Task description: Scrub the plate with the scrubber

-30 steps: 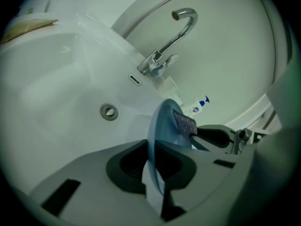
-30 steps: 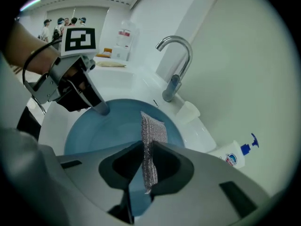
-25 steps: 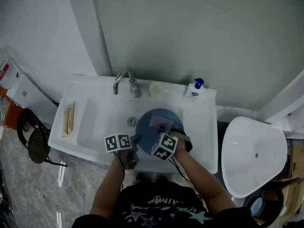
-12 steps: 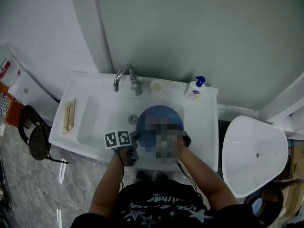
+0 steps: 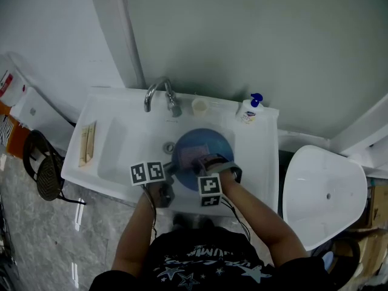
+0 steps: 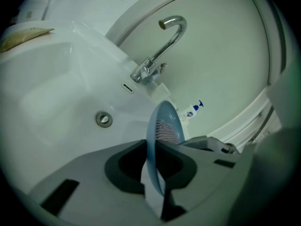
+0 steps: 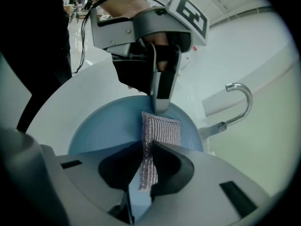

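A blue plate (image 5: 205,144) stands tilted in the white sink (image 5: 121,138). My left gripper (image 5: 172,170) is shut on the plate's near left rim; in the left gripper view the plate (image 6: 162,121) shows edge-on between the jaws of that gripper (image 6: 155,173). My right gripper (image 7: 146,173) is shut on a grey knitted scrubber (image 7: 160,131), which lies flat against the plate's face (image 7: 103,131). In the head view the right gripper (image 5: 203,162) sits over the plate's near half, with the scrubber (image 5: 195,156) under it.
A chrome faucet (image 5: 160,96) rises at the back of the sink, with a drain (image 5: 170,147) just left of the plate. A small cup (image 5: 199,107) and a soap pump bottle (image 5: 247,111) stand on the back ledge. A toilet (image 5: 321,193) is to the right.
My right gripper has shifted slightly nearer to me, dragging the scrubber over the plate. The left gripper keeps its hold on the rim.
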Motion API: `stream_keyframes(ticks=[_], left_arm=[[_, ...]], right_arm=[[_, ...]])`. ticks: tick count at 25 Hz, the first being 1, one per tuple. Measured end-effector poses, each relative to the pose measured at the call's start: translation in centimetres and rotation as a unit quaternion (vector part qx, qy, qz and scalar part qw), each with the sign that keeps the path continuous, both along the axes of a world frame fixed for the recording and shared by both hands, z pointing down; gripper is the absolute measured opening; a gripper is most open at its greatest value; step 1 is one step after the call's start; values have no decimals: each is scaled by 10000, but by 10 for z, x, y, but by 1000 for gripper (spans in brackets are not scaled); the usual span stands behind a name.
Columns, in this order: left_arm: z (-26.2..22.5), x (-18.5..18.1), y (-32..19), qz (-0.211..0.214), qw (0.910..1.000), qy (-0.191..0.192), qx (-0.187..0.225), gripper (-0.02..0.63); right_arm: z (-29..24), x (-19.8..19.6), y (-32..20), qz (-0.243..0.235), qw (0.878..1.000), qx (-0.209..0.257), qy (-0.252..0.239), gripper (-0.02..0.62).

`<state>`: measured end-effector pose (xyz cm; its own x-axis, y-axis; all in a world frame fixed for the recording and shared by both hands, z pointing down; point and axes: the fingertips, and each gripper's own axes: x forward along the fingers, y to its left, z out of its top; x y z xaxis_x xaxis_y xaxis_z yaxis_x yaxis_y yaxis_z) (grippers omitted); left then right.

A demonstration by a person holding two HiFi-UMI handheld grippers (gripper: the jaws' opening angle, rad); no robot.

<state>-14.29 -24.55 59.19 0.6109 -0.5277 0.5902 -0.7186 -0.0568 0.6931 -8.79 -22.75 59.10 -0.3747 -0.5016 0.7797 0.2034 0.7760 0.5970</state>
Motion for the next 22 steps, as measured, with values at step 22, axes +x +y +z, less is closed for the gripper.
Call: stream_keyframes(ticks=[22], left_arm=[[-2,-30,-1,-588,9980,245,3,37]], right_arm=[[16,33,52,-1704,9816,367,784,73]])
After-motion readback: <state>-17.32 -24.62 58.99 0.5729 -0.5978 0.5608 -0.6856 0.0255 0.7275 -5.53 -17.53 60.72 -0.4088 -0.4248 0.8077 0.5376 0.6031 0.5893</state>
